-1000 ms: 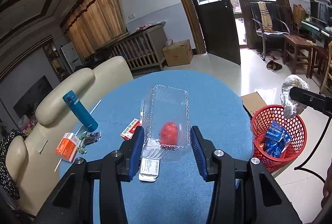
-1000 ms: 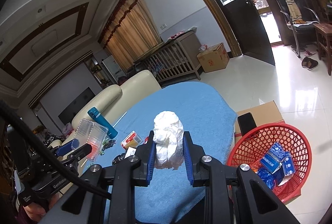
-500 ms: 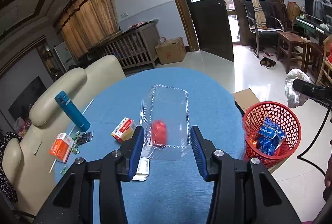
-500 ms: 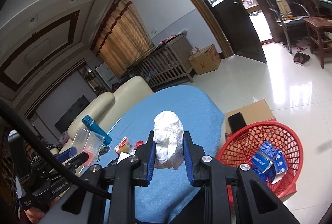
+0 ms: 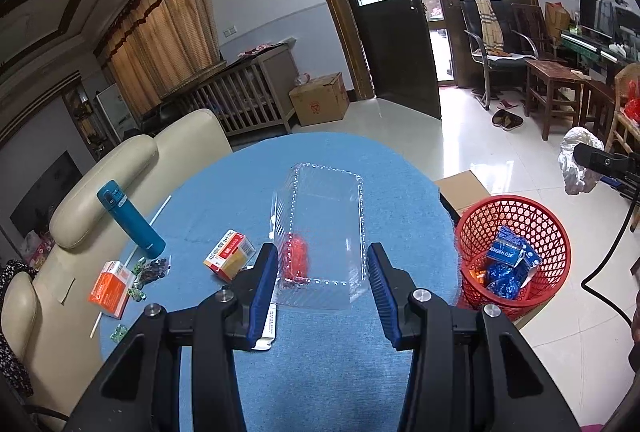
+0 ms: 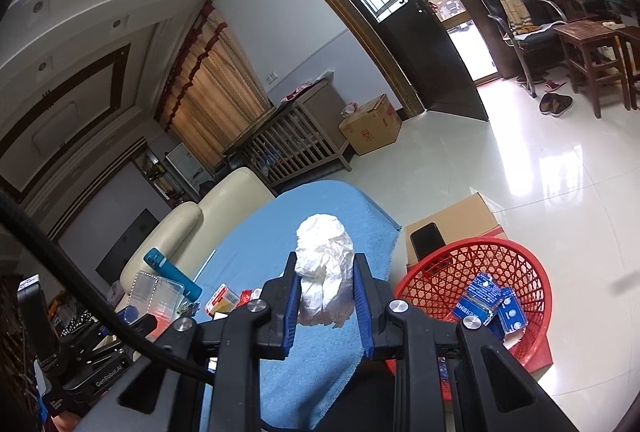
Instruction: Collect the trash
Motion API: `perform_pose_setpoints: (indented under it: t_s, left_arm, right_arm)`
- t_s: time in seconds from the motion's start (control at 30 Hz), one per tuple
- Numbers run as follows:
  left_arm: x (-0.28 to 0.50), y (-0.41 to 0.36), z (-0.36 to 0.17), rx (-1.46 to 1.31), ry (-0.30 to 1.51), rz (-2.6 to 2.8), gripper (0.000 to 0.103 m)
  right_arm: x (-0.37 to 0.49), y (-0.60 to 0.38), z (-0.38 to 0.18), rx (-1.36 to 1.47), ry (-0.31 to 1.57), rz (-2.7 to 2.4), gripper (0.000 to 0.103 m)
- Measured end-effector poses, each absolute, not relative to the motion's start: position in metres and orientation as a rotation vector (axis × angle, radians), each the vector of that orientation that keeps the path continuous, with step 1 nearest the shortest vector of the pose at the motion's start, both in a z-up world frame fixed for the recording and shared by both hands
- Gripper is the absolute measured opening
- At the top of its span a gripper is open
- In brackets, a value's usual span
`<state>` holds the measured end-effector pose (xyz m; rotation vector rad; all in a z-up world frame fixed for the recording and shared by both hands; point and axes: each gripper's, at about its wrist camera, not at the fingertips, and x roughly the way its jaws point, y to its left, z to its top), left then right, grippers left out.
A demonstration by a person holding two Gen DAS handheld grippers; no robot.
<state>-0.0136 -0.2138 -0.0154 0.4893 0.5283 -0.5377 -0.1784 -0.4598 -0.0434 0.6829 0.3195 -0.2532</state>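
Spanning most of both views, the blue-covered round table (image 5: pixel 328 352) curves away at its far edge, and bare tiled floor (image 5: pixel 400 119) lies wide beyond it toward the doors.
Cream sofa (image 5: pixel 120 171): pressed against the table's left edge.
Red mesh basket (image 5: pixel 516 252): on the floor just off the table's right edge, in front of a flat cardboard box (image 5: pixel 460 183); blue packets lie inside.
Left gripper (image 5: pixel 322 272): blue pads closed against the near end of a clear plastic clamshell box (image 5: pixel 324 216), which is raised over the table middle. Its long axis runs straight away from the camera toward the far edge; something red shows at its near left corner.
Right gripper (image 6: pixel 325 292): pinching a crumpled white tissue wad (image 6: pixel 324 272), upright between the pads, held over the table's right edge beside the basket.
Teal bottle (image 5: pixel 130 218): leaning on the table's left side.
Orange carton (image 5: pixel 110 288) and red-and-yellow carton (image 5: pixel 230 254): lying flat, left of the clamshell, well apart.
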Motion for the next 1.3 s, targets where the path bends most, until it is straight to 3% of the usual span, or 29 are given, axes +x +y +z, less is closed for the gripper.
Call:
perform_pose_setpoints:
  t_s: [0.67, 1.3]
  left_arm:
    - [-0.017, -0.258, -0.017, 0.472, 0.602, -0.770, 0.048]
    - [-0.028, -0.372, -0.049, 0.511, 0.737, -1.072, 0.050]
  right_arm:
    - [-0.190, -0.472, -0.048, 0.714, 0.320, -0.272, 0.026]
    - [-0.218, -0.525, -0.101, 0.873, 0.384, -0.411, 0.029]
